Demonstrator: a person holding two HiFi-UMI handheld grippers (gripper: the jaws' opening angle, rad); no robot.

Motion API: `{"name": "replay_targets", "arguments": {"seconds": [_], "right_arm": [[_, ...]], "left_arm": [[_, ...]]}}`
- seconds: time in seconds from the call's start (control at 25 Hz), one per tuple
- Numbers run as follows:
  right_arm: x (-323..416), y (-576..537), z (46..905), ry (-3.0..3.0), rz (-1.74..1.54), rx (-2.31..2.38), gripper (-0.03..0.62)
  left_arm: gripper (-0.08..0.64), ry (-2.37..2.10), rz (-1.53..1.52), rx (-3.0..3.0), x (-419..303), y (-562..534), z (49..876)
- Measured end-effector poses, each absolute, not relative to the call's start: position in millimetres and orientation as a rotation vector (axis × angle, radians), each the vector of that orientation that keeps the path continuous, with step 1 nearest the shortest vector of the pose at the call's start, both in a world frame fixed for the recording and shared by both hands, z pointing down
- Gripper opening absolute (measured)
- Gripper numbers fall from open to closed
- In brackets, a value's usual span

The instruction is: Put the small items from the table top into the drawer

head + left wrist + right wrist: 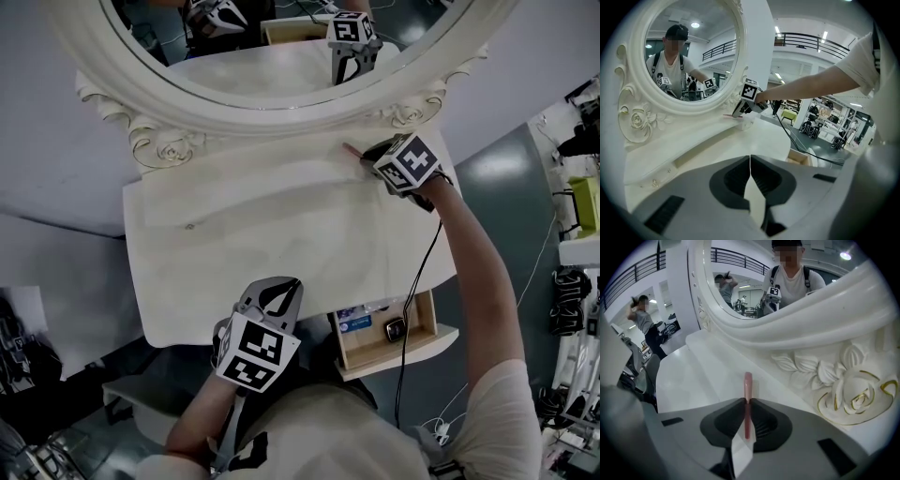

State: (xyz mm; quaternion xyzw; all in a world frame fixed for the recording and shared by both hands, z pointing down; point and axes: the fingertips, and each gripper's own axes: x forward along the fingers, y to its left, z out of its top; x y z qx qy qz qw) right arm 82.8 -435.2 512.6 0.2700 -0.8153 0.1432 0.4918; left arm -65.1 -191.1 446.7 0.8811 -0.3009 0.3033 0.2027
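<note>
Drawer [375, 354] comes first: it is pulled open at the near right corner of the white table [262, 234]. Inside it lie a blue and white packet [356, 322] and, just to its right, a small dark thing [395, 328] that is too small to tell. To the left of the drawer, at the near edge of the table, is the left gripper [750, 159]. Its two jaws are pressed together and there is nothing between them. It points across the table toward the far side. A black cable [417, 281] runs from the near side, past the right of the drawer, up to the right gripper [748, 401]. The right gripper is far away at the far right of the table, close to the foot of the big mirror [281, 37]. Its jaws are squeezed on a thin pink stick [748, 385]. The stick is held by its middle, and its far end pokes out past the jaws over the table. I cannot tell if that end touches the table. Just to the right of the stick is a carved rose [855, 390] with gold edges on the white mirror frame. The mirror glass at the far end shows both grippers and the person holding them.
</note>
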Motion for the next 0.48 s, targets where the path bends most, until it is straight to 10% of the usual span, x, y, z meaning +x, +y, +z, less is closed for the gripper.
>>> {"name": "replay_targets", "arguments": {"seconds": [0.48], "right_arm": [[84.3,-416.1,492.8,-1.980,0.274,0.636,0.061]], "left_arm": [[0.058,-0.871,0.833,2.484,-64.0,-182.5,434.3]]}}
